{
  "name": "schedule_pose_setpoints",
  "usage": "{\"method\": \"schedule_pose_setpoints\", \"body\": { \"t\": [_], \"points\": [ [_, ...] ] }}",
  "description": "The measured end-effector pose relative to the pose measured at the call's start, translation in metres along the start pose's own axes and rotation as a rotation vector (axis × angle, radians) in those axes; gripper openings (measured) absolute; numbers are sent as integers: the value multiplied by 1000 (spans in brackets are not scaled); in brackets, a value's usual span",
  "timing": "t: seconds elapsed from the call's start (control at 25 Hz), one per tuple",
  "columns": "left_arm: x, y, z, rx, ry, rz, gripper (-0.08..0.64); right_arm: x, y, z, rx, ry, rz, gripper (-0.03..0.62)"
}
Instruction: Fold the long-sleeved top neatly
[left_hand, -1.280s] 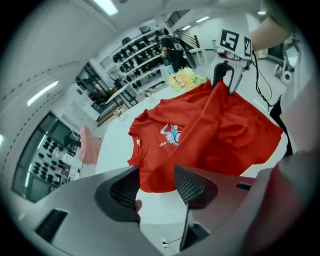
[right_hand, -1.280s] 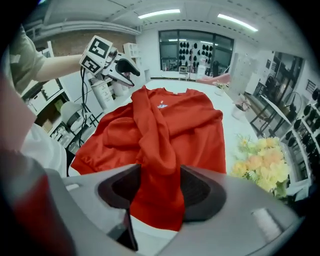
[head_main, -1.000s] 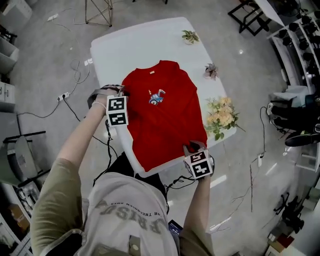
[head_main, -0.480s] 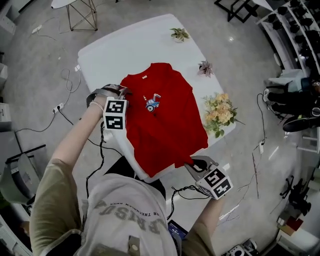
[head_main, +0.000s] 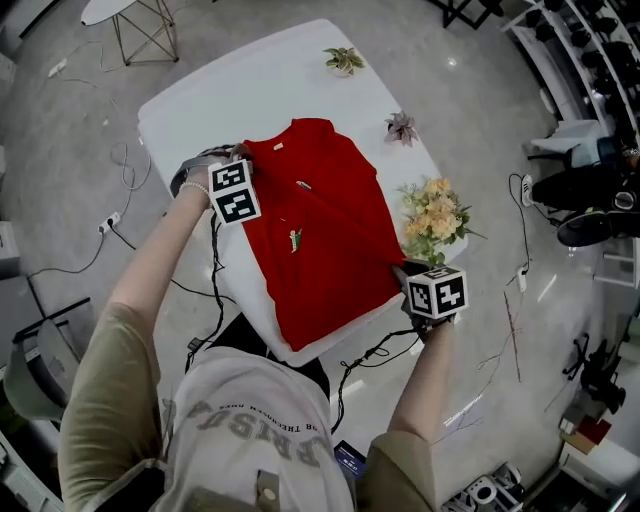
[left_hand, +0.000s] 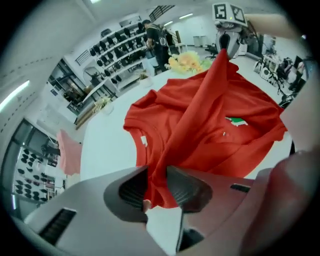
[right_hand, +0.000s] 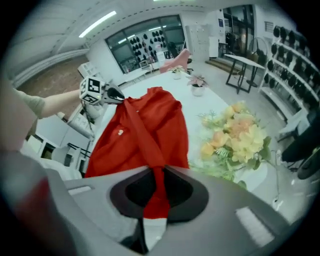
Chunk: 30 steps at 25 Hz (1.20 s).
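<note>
The red top (head_main: 330, 265) lies spread on the white counter (head_main: 230, 90), its hem at the near edge. The left hand-held gripper (left_hand: 157, 186) has just been closing its jaws and pinches red fabric by the collar, at the counter's left edge. The right hand-held gripper (right_hand: 156, 191) is clamped on a fold of the same cloth at the right edge, just beside the yellow flowers (head_main: 436, 222) — a raised band of fabric runs between the 2.

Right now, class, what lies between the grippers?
Head view: a fold of the red top, pinched by right gripper and left gripper, whose jaws just closed.
</note>
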<state>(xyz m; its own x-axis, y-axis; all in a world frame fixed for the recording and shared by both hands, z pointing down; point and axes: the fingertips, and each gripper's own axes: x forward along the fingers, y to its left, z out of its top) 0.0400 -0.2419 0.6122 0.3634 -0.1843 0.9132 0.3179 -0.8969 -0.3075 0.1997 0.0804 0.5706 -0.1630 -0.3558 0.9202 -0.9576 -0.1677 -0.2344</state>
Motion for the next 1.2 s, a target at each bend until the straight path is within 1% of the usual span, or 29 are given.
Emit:
{"method": "schedule_pose_setpoints", "body": {
  "t": [0.04, 0.08, 0.12, 0.16, 0.2, 0.24, 0.28, 0.32, 0.36, 0.44, 0.52, 0.56, 0.6, 0.64, 0.68, 0.72, 0.76, 0.8, 0.88, 0.96, 1.0, 1.04, 1.08, 1.16, 1.2],
  "points": [
    [5, -1, -5, -13, 26, -4, 161, 6, -12, 4, -11, 1, -64, 48],
    [6, 0, -10, -40, 34, 1, 224, 7, -21, 8, -26, -11, -123, 76],
    [3, 3, -14, -85, 25, 13, 260, 4, -27, 13, -32, -39, -166, 105],
    [-5, 7, -20, -147, 5, 30, 284, -3, -30, 17, -29, -80, -190, 183],
    [-15, 9, -26, -217, -20, 45, 287, -12, -29, 20, -27, -126, -204, 255],
    [-27, 6, -31, -286, -48, 51, 288, -23, -26, 21, -39, -168, -216, 265],
    [-40, -2, -34, -341, -77, 46, 288, -33, -21, 19, -71, -197, -230, 265],
    [-51, -16, -32, -376, -104, 29, 288, -40, -14, 16, -119, -213, -239, 265],
    [-59, -33, -27, -390, -125, 9, 288, -42, -5, 11, -172, -212, -236, 265],
    [-62, -72, -10, -392, -144, -23, 288, -29, 15, 0, -269, -177, -208, 265],
    [-46, -106, 2, -382, -110, -53, 287, -2, 26, -11, -349, -127, -182, 264],
    [-35, -119, 4, -368, -72, -65, 287, 12, 28, -14, -388, -104, -176, 263],
    [-25, -130, 2, -350, -31, -73, 271, 23, 28, -16, -427, -85, -181, 248],
    [-18, -137, 0, -342, -3, -82, 217, 33, 25, -16, -468, -69, -195, 216],
    [-15, -141, -2, -352, 5, -93, 161, 40, 21, -15, -508, -51, -215, 172],
    [-15, -143, -3, -378, -2, -101, 97, 47, 15, -15, -547, -32, -234, 146],
    [-17, -142, -4, -406, -14, -98, 55, 52, 10, -14, -584, -16, -250, 100],
    [-23, -140, -7, -432, -30, -81, 49, 53, 6, -14, -615, -9, -258, 37],
    [-44, -132, -15, -510, -77, -28, 44, 45, 9, -9, -651, -44, -236, 23],
    [-66, -127, -26, -635, -127, 17, 44, 27, 23, -4, -655, -114, -167, 21],
    [-73, -129, -34, -692, -131, 30, 46, 21, 30, -6, -656, -136, -125, 20],
    [-74, -134, -43, -731, -117, 38, 46, 19, 34, -10, -661, -144, -89, 20],
    [-72, -141, -52, -751, -89, 45, 46, 20, 36, -15, -674, -140, -66, 21],
    [-61, -158, -64, -746, -20, 60, 66, 30, 28, -27, -726, -114, -68, 21],
    [-57, -166, -67, -737, 5, 68, 101, 36, 24, -31, -754, -106, -75, 21]
  ]
}}
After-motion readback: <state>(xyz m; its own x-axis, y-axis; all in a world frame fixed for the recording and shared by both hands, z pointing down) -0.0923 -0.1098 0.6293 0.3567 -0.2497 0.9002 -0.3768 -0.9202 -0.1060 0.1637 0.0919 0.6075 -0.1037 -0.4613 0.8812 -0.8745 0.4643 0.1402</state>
